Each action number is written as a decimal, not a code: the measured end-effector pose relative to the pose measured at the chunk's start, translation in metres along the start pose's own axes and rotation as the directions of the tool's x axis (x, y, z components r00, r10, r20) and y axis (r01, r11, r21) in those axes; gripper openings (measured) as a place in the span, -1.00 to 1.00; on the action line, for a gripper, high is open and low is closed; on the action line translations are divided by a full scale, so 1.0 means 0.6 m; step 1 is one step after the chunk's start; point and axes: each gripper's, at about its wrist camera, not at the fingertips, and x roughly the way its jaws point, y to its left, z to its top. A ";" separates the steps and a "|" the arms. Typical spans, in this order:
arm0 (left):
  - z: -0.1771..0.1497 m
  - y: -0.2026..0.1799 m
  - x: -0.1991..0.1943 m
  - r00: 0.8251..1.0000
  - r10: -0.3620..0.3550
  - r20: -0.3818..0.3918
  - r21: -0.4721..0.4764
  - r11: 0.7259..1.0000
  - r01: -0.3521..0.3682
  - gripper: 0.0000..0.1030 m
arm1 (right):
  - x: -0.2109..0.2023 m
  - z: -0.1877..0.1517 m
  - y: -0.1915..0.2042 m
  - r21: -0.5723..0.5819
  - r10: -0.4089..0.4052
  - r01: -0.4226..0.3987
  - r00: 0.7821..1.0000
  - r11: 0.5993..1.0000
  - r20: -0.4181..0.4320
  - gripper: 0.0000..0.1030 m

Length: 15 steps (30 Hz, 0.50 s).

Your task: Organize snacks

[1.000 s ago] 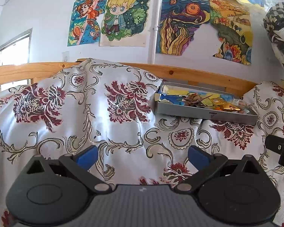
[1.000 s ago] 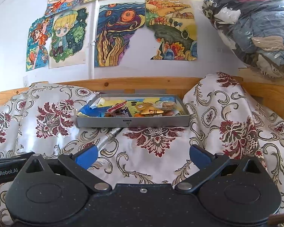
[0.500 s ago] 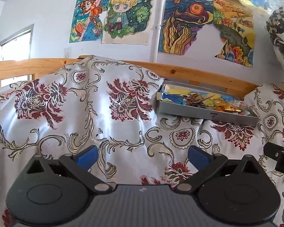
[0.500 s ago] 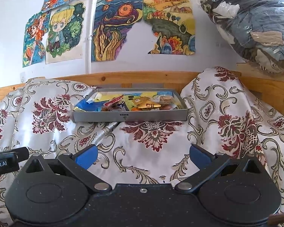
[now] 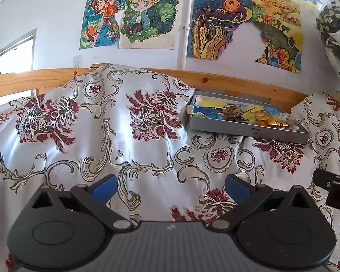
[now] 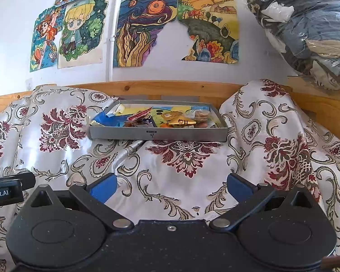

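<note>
A shallow grey tray (image 6: 158, 133) rests on a floral bedspread and holds several wrapped snacks (image 6: 181, 121), among them a gold packet and a red one. The same tray (image 5: 247, 128) shows at the right in the left wrist view. My right gripper (image 6: 171, 187) is open, well short of the tray, with only cloth between its blue fingertips. Further left, my left gripper (image 5: 170, 184) is open too and holds nothing. Each gripper's body shows at the edge of the other's view.
The white and maroon bedspread (image 6: 181, 158) bulges up on both sides of the tray. A wooden headboard (image 6: 170, 88) runs behind, under painted pictures on the wall. A clear bag of clothes (image 6: 306, 27) sits on a shelf at the upper right.
Both cameras have tilted or risen slightly, so the tray sits a bit higher and nearer in the right wrist view. Both grippers stay open.
</note>
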 end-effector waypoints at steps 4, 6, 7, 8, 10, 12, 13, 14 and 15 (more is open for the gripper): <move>0.001 0.002 0.000 1.000 0.002 -0.003 -0.003 1.000 -0.002 0.99 | 0.001 -0.001 0.001 -0.002 0.000 0.000 1.000 1.000 -0.002 0.99; 0.001 0.002 0.000 1.000 0.003 -0.003 -0.005 1.000 -0.003 0.99 | 0.001 -0.002 0.002 -0.004 0.002 -0.002 1.000 1.000 -0.002 0.99; 0.001 0.002 0.000 1.000 0.003 -0.003 -0.004 1.000 -0.003 0.99 | 0.001 -0.002 0.002 -0.005 0.003 -0.003 1.000 1.000 -0.002 0.99; 0.001 0.002 0.000 1.000 0.002 -0.003 -0.005 1.000 -0.002 0.99 | 0.001 -0.003 0.002 -0.005 0.004 -0.004 1.000 1.000 -0.004 0.99; 0.001 0.002 0.000 1.000 0.002 -0.003 -0.003 1.000 -0.002 0.99 | 0.001 -0.003 0.003 -0.007 0.004 -0.004 1.000 1.000 -0.006 0.99; 0.001 0.002 0.000 1.000 0.002 -0.003 -0.004 1.000 -0.002 0.99 | 0.001 -0.003 0.003 -0.007 0.005 -0.005 1.000 1.000 -0.006 0.99; 0.001 0.002 0.000 1.000 0.002 -0.003 -0.004 1.000 -0.002 0.99 | 0.001 -0.003 0.003 -0.007 0.004 -0.004 1.000 1.000 -0.006 0.99; 0.001 0.002 0.000 1.000 0.002 -0.003 -0.003 1.000 -0.002 0.99 | 0.001 -0.003 0.003 -0.007 0.004 -0.004 1.000 1.000 -0.006 0.99; 0.000 0.002 0.000 1.000 0.003 -0.003 -0.004 1.000 -0.003 0.99 | 0.001 -0.003 0.003 -0.007 0.004 -0.004 1.000 1.000 -0.006 0.99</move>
